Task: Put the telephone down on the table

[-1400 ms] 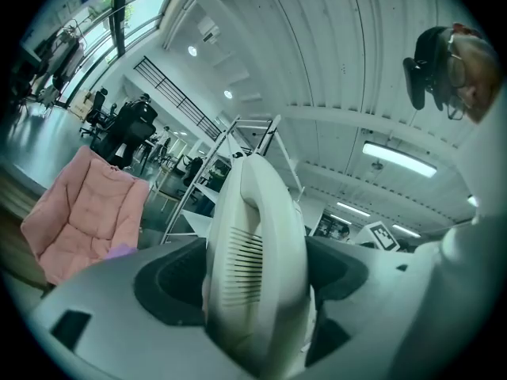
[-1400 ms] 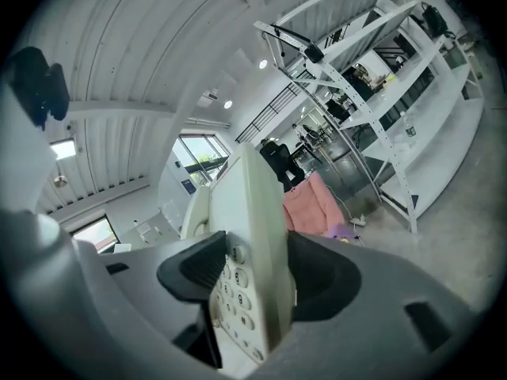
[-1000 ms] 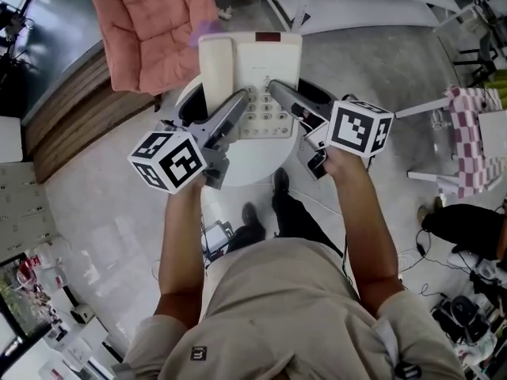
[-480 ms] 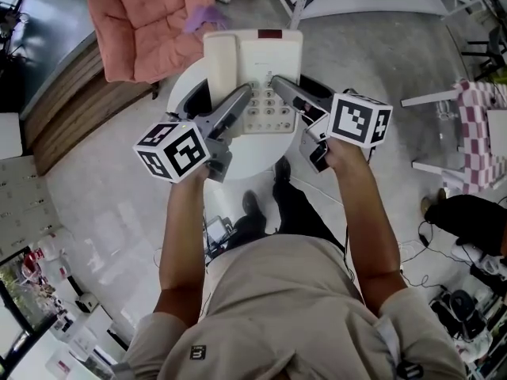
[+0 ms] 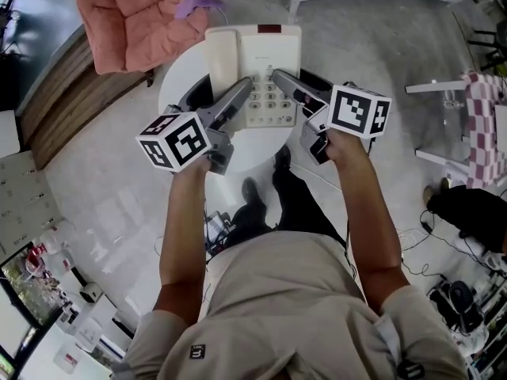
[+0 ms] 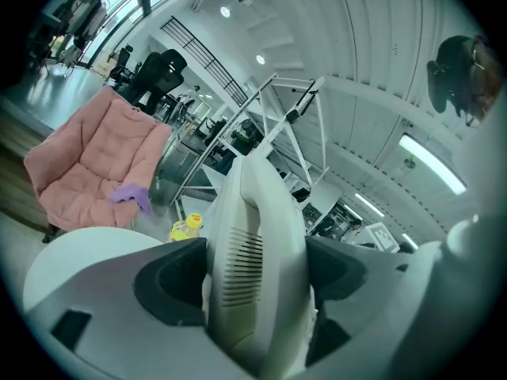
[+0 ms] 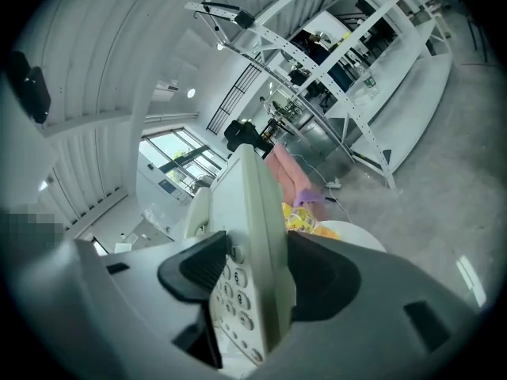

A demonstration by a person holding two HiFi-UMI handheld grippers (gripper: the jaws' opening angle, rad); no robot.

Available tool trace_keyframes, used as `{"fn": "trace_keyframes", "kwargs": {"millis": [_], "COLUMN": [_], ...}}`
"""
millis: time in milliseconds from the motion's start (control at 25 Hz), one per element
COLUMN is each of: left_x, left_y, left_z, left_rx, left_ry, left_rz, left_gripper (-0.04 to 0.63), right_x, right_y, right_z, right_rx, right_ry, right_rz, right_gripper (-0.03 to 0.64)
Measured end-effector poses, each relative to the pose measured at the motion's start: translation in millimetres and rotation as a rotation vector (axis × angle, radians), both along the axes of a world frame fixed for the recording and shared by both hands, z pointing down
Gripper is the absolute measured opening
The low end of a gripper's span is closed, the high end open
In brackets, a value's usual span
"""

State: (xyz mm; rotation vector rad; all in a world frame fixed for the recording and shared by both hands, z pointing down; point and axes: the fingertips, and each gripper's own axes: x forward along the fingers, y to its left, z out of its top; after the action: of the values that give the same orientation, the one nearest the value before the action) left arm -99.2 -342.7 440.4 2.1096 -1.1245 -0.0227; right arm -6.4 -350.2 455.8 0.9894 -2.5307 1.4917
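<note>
Head view: left gripper [image 5: 236, 95] and right gripper [image 5: 279, 77] both reach forward onto the cream telephone [image 5: 257, 70]. Left fingers sit on the handset [image 5: 223, 58] side, right fingers on the keypad [image 5: 269, 105] side. The round white surface [image 5: 238, 161] lies under the fingers of both. The telephone's far end pokes past the surface's far rim (can't tell whether its base touches). A marker cube [image 5: 174, 141] sits behind the left fingers and another [image 5: 359, 111] behind the right ones. A pink chair [image 5: 135, 18] stands beyond the left fingertips and to their left, with a purple cloth [image 5: 194, 2] at its edge.

Left gripper view: the left gripper [image 6: 257, 275] is pinching the handset [image 6: 253, 212]. The dark fingers [image 6: 170, 283] press on both of its sides, and the slotted earpiece faces the camera. The surface [image 6: 87, 260] is below and left of the fingers. The pink chair [image 6: 95, 165] and purple cloth [image 6: 131, 196] are well beyond the fingertips on the left. A yellow bottle [image 6: 186, 228] is on the floor just past the surface's rim.

Right gripper view: the right gripper [image 7: 253, 279] is clamped on the telephone [image 7: 253, 212] body. One of the fingers [image 7: 198, 271] lies on the keypad [image 7: 234, 295] face, the other on the underside. The telephone stands edge-on between them. The surface [image 7: 352, 232] shows beyond the fingertips to their right.
</note>
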Motion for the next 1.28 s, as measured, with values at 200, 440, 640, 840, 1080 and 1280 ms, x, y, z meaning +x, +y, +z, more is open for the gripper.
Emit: {"fn": "trace_keyframes", "kwargs": {"millis": [200, 440, 640, 840, 1080, 1280], "left_x": [2.4, 8.5, 9.6, 4.4, 3.4, -5.2], "left_y": [-6.2, -13.7, -13.8, -19.4, -19.1, -20.7], "left_z": [27.8, 61.3, 85.4, 107.4, 133.8, 158.4], "left_rx": [-0.043, -0.088, -0.134, -0.169, -0.212, -0.257], "left_ry": [0.015, 0.021, 0.027, 0.027, 0.018, 0.001], "left_rz": [-0.002, 0.001, 0.000, -0.006, -0.019, -0.043], "left_gripper": [0.360, 0.360, 0.360, 0.360, 0.360, 0.360], "right_x": [2.8, 9.4, 11.1, 6.1, 5.6, 1.0], "right_y": [-5.8, -11.7, -11.6, -17.0, -17.1, -18.7], "right_z": [26.4, 59.6, 82.9, 105.0, 132.1, 156.7], "right_rx": [-0.036, -0.085, -0.127, -0.163, -0.203, -0.240], "right_ry": [0.013, 0.024, 0.033, 0.035, 0.036, 0.042], "right_rz": [0.000, 0.006, 0.002, -0.005, -0.014, -0.019], "right_gripper": [0.227, 0.227, 0.227, 0.227, 0.227, 0.227]}}
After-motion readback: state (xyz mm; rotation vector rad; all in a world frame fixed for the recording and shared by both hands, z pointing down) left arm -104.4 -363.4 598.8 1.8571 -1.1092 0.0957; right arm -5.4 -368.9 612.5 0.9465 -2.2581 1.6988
